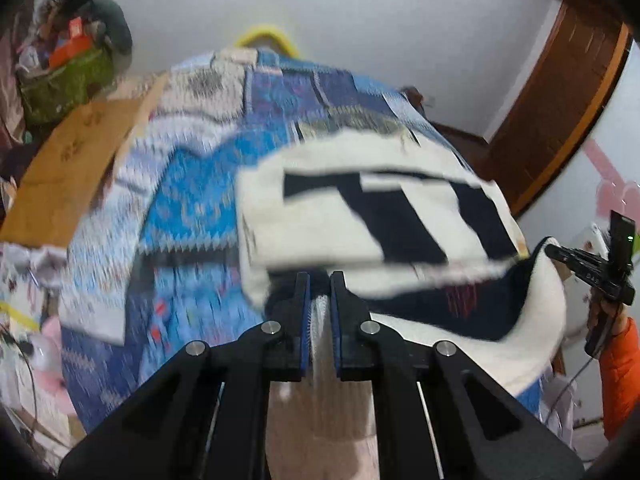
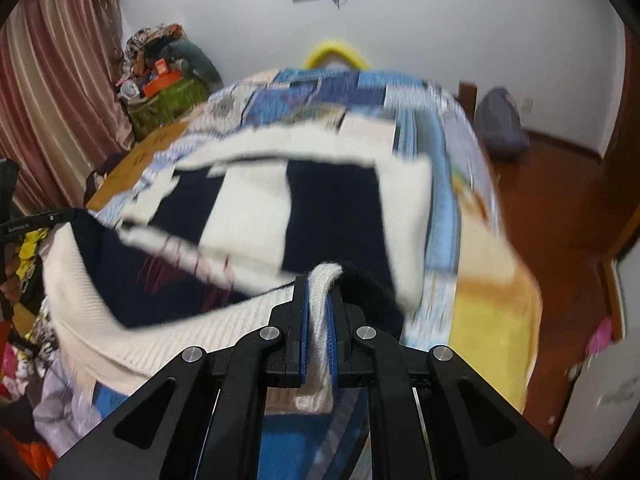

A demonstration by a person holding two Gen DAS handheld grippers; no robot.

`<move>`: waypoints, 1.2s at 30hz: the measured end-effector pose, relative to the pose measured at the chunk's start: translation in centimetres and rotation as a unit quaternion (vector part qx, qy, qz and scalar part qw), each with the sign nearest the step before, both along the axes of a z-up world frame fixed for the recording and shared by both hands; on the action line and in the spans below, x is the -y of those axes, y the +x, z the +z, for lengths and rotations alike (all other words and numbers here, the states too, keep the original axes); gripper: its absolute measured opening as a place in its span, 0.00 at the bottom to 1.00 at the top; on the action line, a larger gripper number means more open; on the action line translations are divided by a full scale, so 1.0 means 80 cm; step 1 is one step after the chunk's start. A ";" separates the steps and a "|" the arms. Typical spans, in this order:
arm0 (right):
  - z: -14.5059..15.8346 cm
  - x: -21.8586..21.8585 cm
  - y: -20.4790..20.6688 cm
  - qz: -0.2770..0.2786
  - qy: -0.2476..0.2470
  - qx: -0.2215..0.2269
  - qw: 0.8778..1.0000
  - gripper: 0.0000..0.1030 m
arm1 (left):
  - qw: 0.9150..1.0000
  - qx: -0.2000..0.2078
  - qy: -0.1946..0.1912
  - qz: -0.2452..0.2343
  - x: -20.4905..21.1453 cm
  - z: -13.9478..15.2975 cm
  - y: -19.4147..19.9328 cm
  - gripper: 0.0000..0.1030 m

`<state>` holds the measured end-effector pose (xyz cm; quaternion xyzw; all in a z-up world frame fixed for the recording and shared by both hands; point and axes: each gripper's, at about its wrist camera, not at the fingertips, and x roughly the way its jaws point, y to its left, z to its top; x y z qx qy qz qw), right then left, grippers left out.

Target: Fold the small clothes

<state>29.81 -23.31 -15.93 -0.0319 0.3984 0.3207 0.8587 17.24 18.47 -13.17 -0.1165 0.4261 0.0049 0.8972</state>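
Left black two-finger gripper [image 1: 320, 280]: jaws nearly closed, pinching hem of cream-and-navy block-pattern knit sweater [image 1: 360, 216]. Right black two-finger gripper [image 2: 319, 284]: same, clamped on a cream ribbed edge. Sweater lies partly on blue patchwork bedspread [image 1: 192, 200], near edge lifted betw. both grippers. Judged: fold mid-way, not yet laid flat. Count: 2 grippers, 1 sweater, 1 bedspread.

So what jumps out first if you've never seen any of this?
A cream and navy sweater, spread across the middle of a bed with a blue patchwork quilt. Its near edge is pinched at both ends: the left gripper and the right gripper each clamp cream knit. Behind, a heap of clutter sits by the pink curtain.
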 end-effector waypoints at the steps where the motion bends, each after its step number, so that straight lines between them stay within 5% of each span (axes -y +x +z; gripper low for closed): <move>1: 0.003 -0.003 0.013 -0.004 0.001 0.005 1.000 0.07 | 1.000 0.002 0.002 0.005 -0.004 0.001 0.011 0.08; 4: -0.001 -0.009 0.051 -0.022 0.000 0.006 1.000 0.07 | 1.000 -0.007 -0.008 0.027 -0.025 -0.010 0.052 0.08; 8: -0.029 -0.016 0.100 -0.051 -0.002 -0.025 0.998 0.07 | 0.997 -0.042 0.026 0.066 -0.054 -0.052 0.099 0.01; 14: -0.036 -0.007 0.122 -0.075 0.007 -0.050 0.996 0.18 | 0.991 -0.079 0.026 0.104 -0.101 -0.098 0.114 0.02; 17: -0.013 0.005 0.115 -0.092 -0.003 -0.011 0.996 0.43 | 0.992 -0.073 0.028 0.097 -0.104 -0.094 0.105 0.02; 20: 0.011 0.020 0.111 -0.096 0.005 0.014 0.995 0.43 | 0.994 -0.067 0.031 0.080 -0.097 -0.084 0.099 0.06; 25: 0.008 0.028 0.103 -0.082 -0.007 0.016 0.996 0.50 | 0.996 -0.058 0.034 0.054 -0.075 -0.074 0.108 0.34; 36: -0.031 -0.009 0.138 -0.060 -0.018 0.012 0.998 0.46 | 0.996 -0.085 0.009 0.025 -0.042 -0.109 0.183 0.34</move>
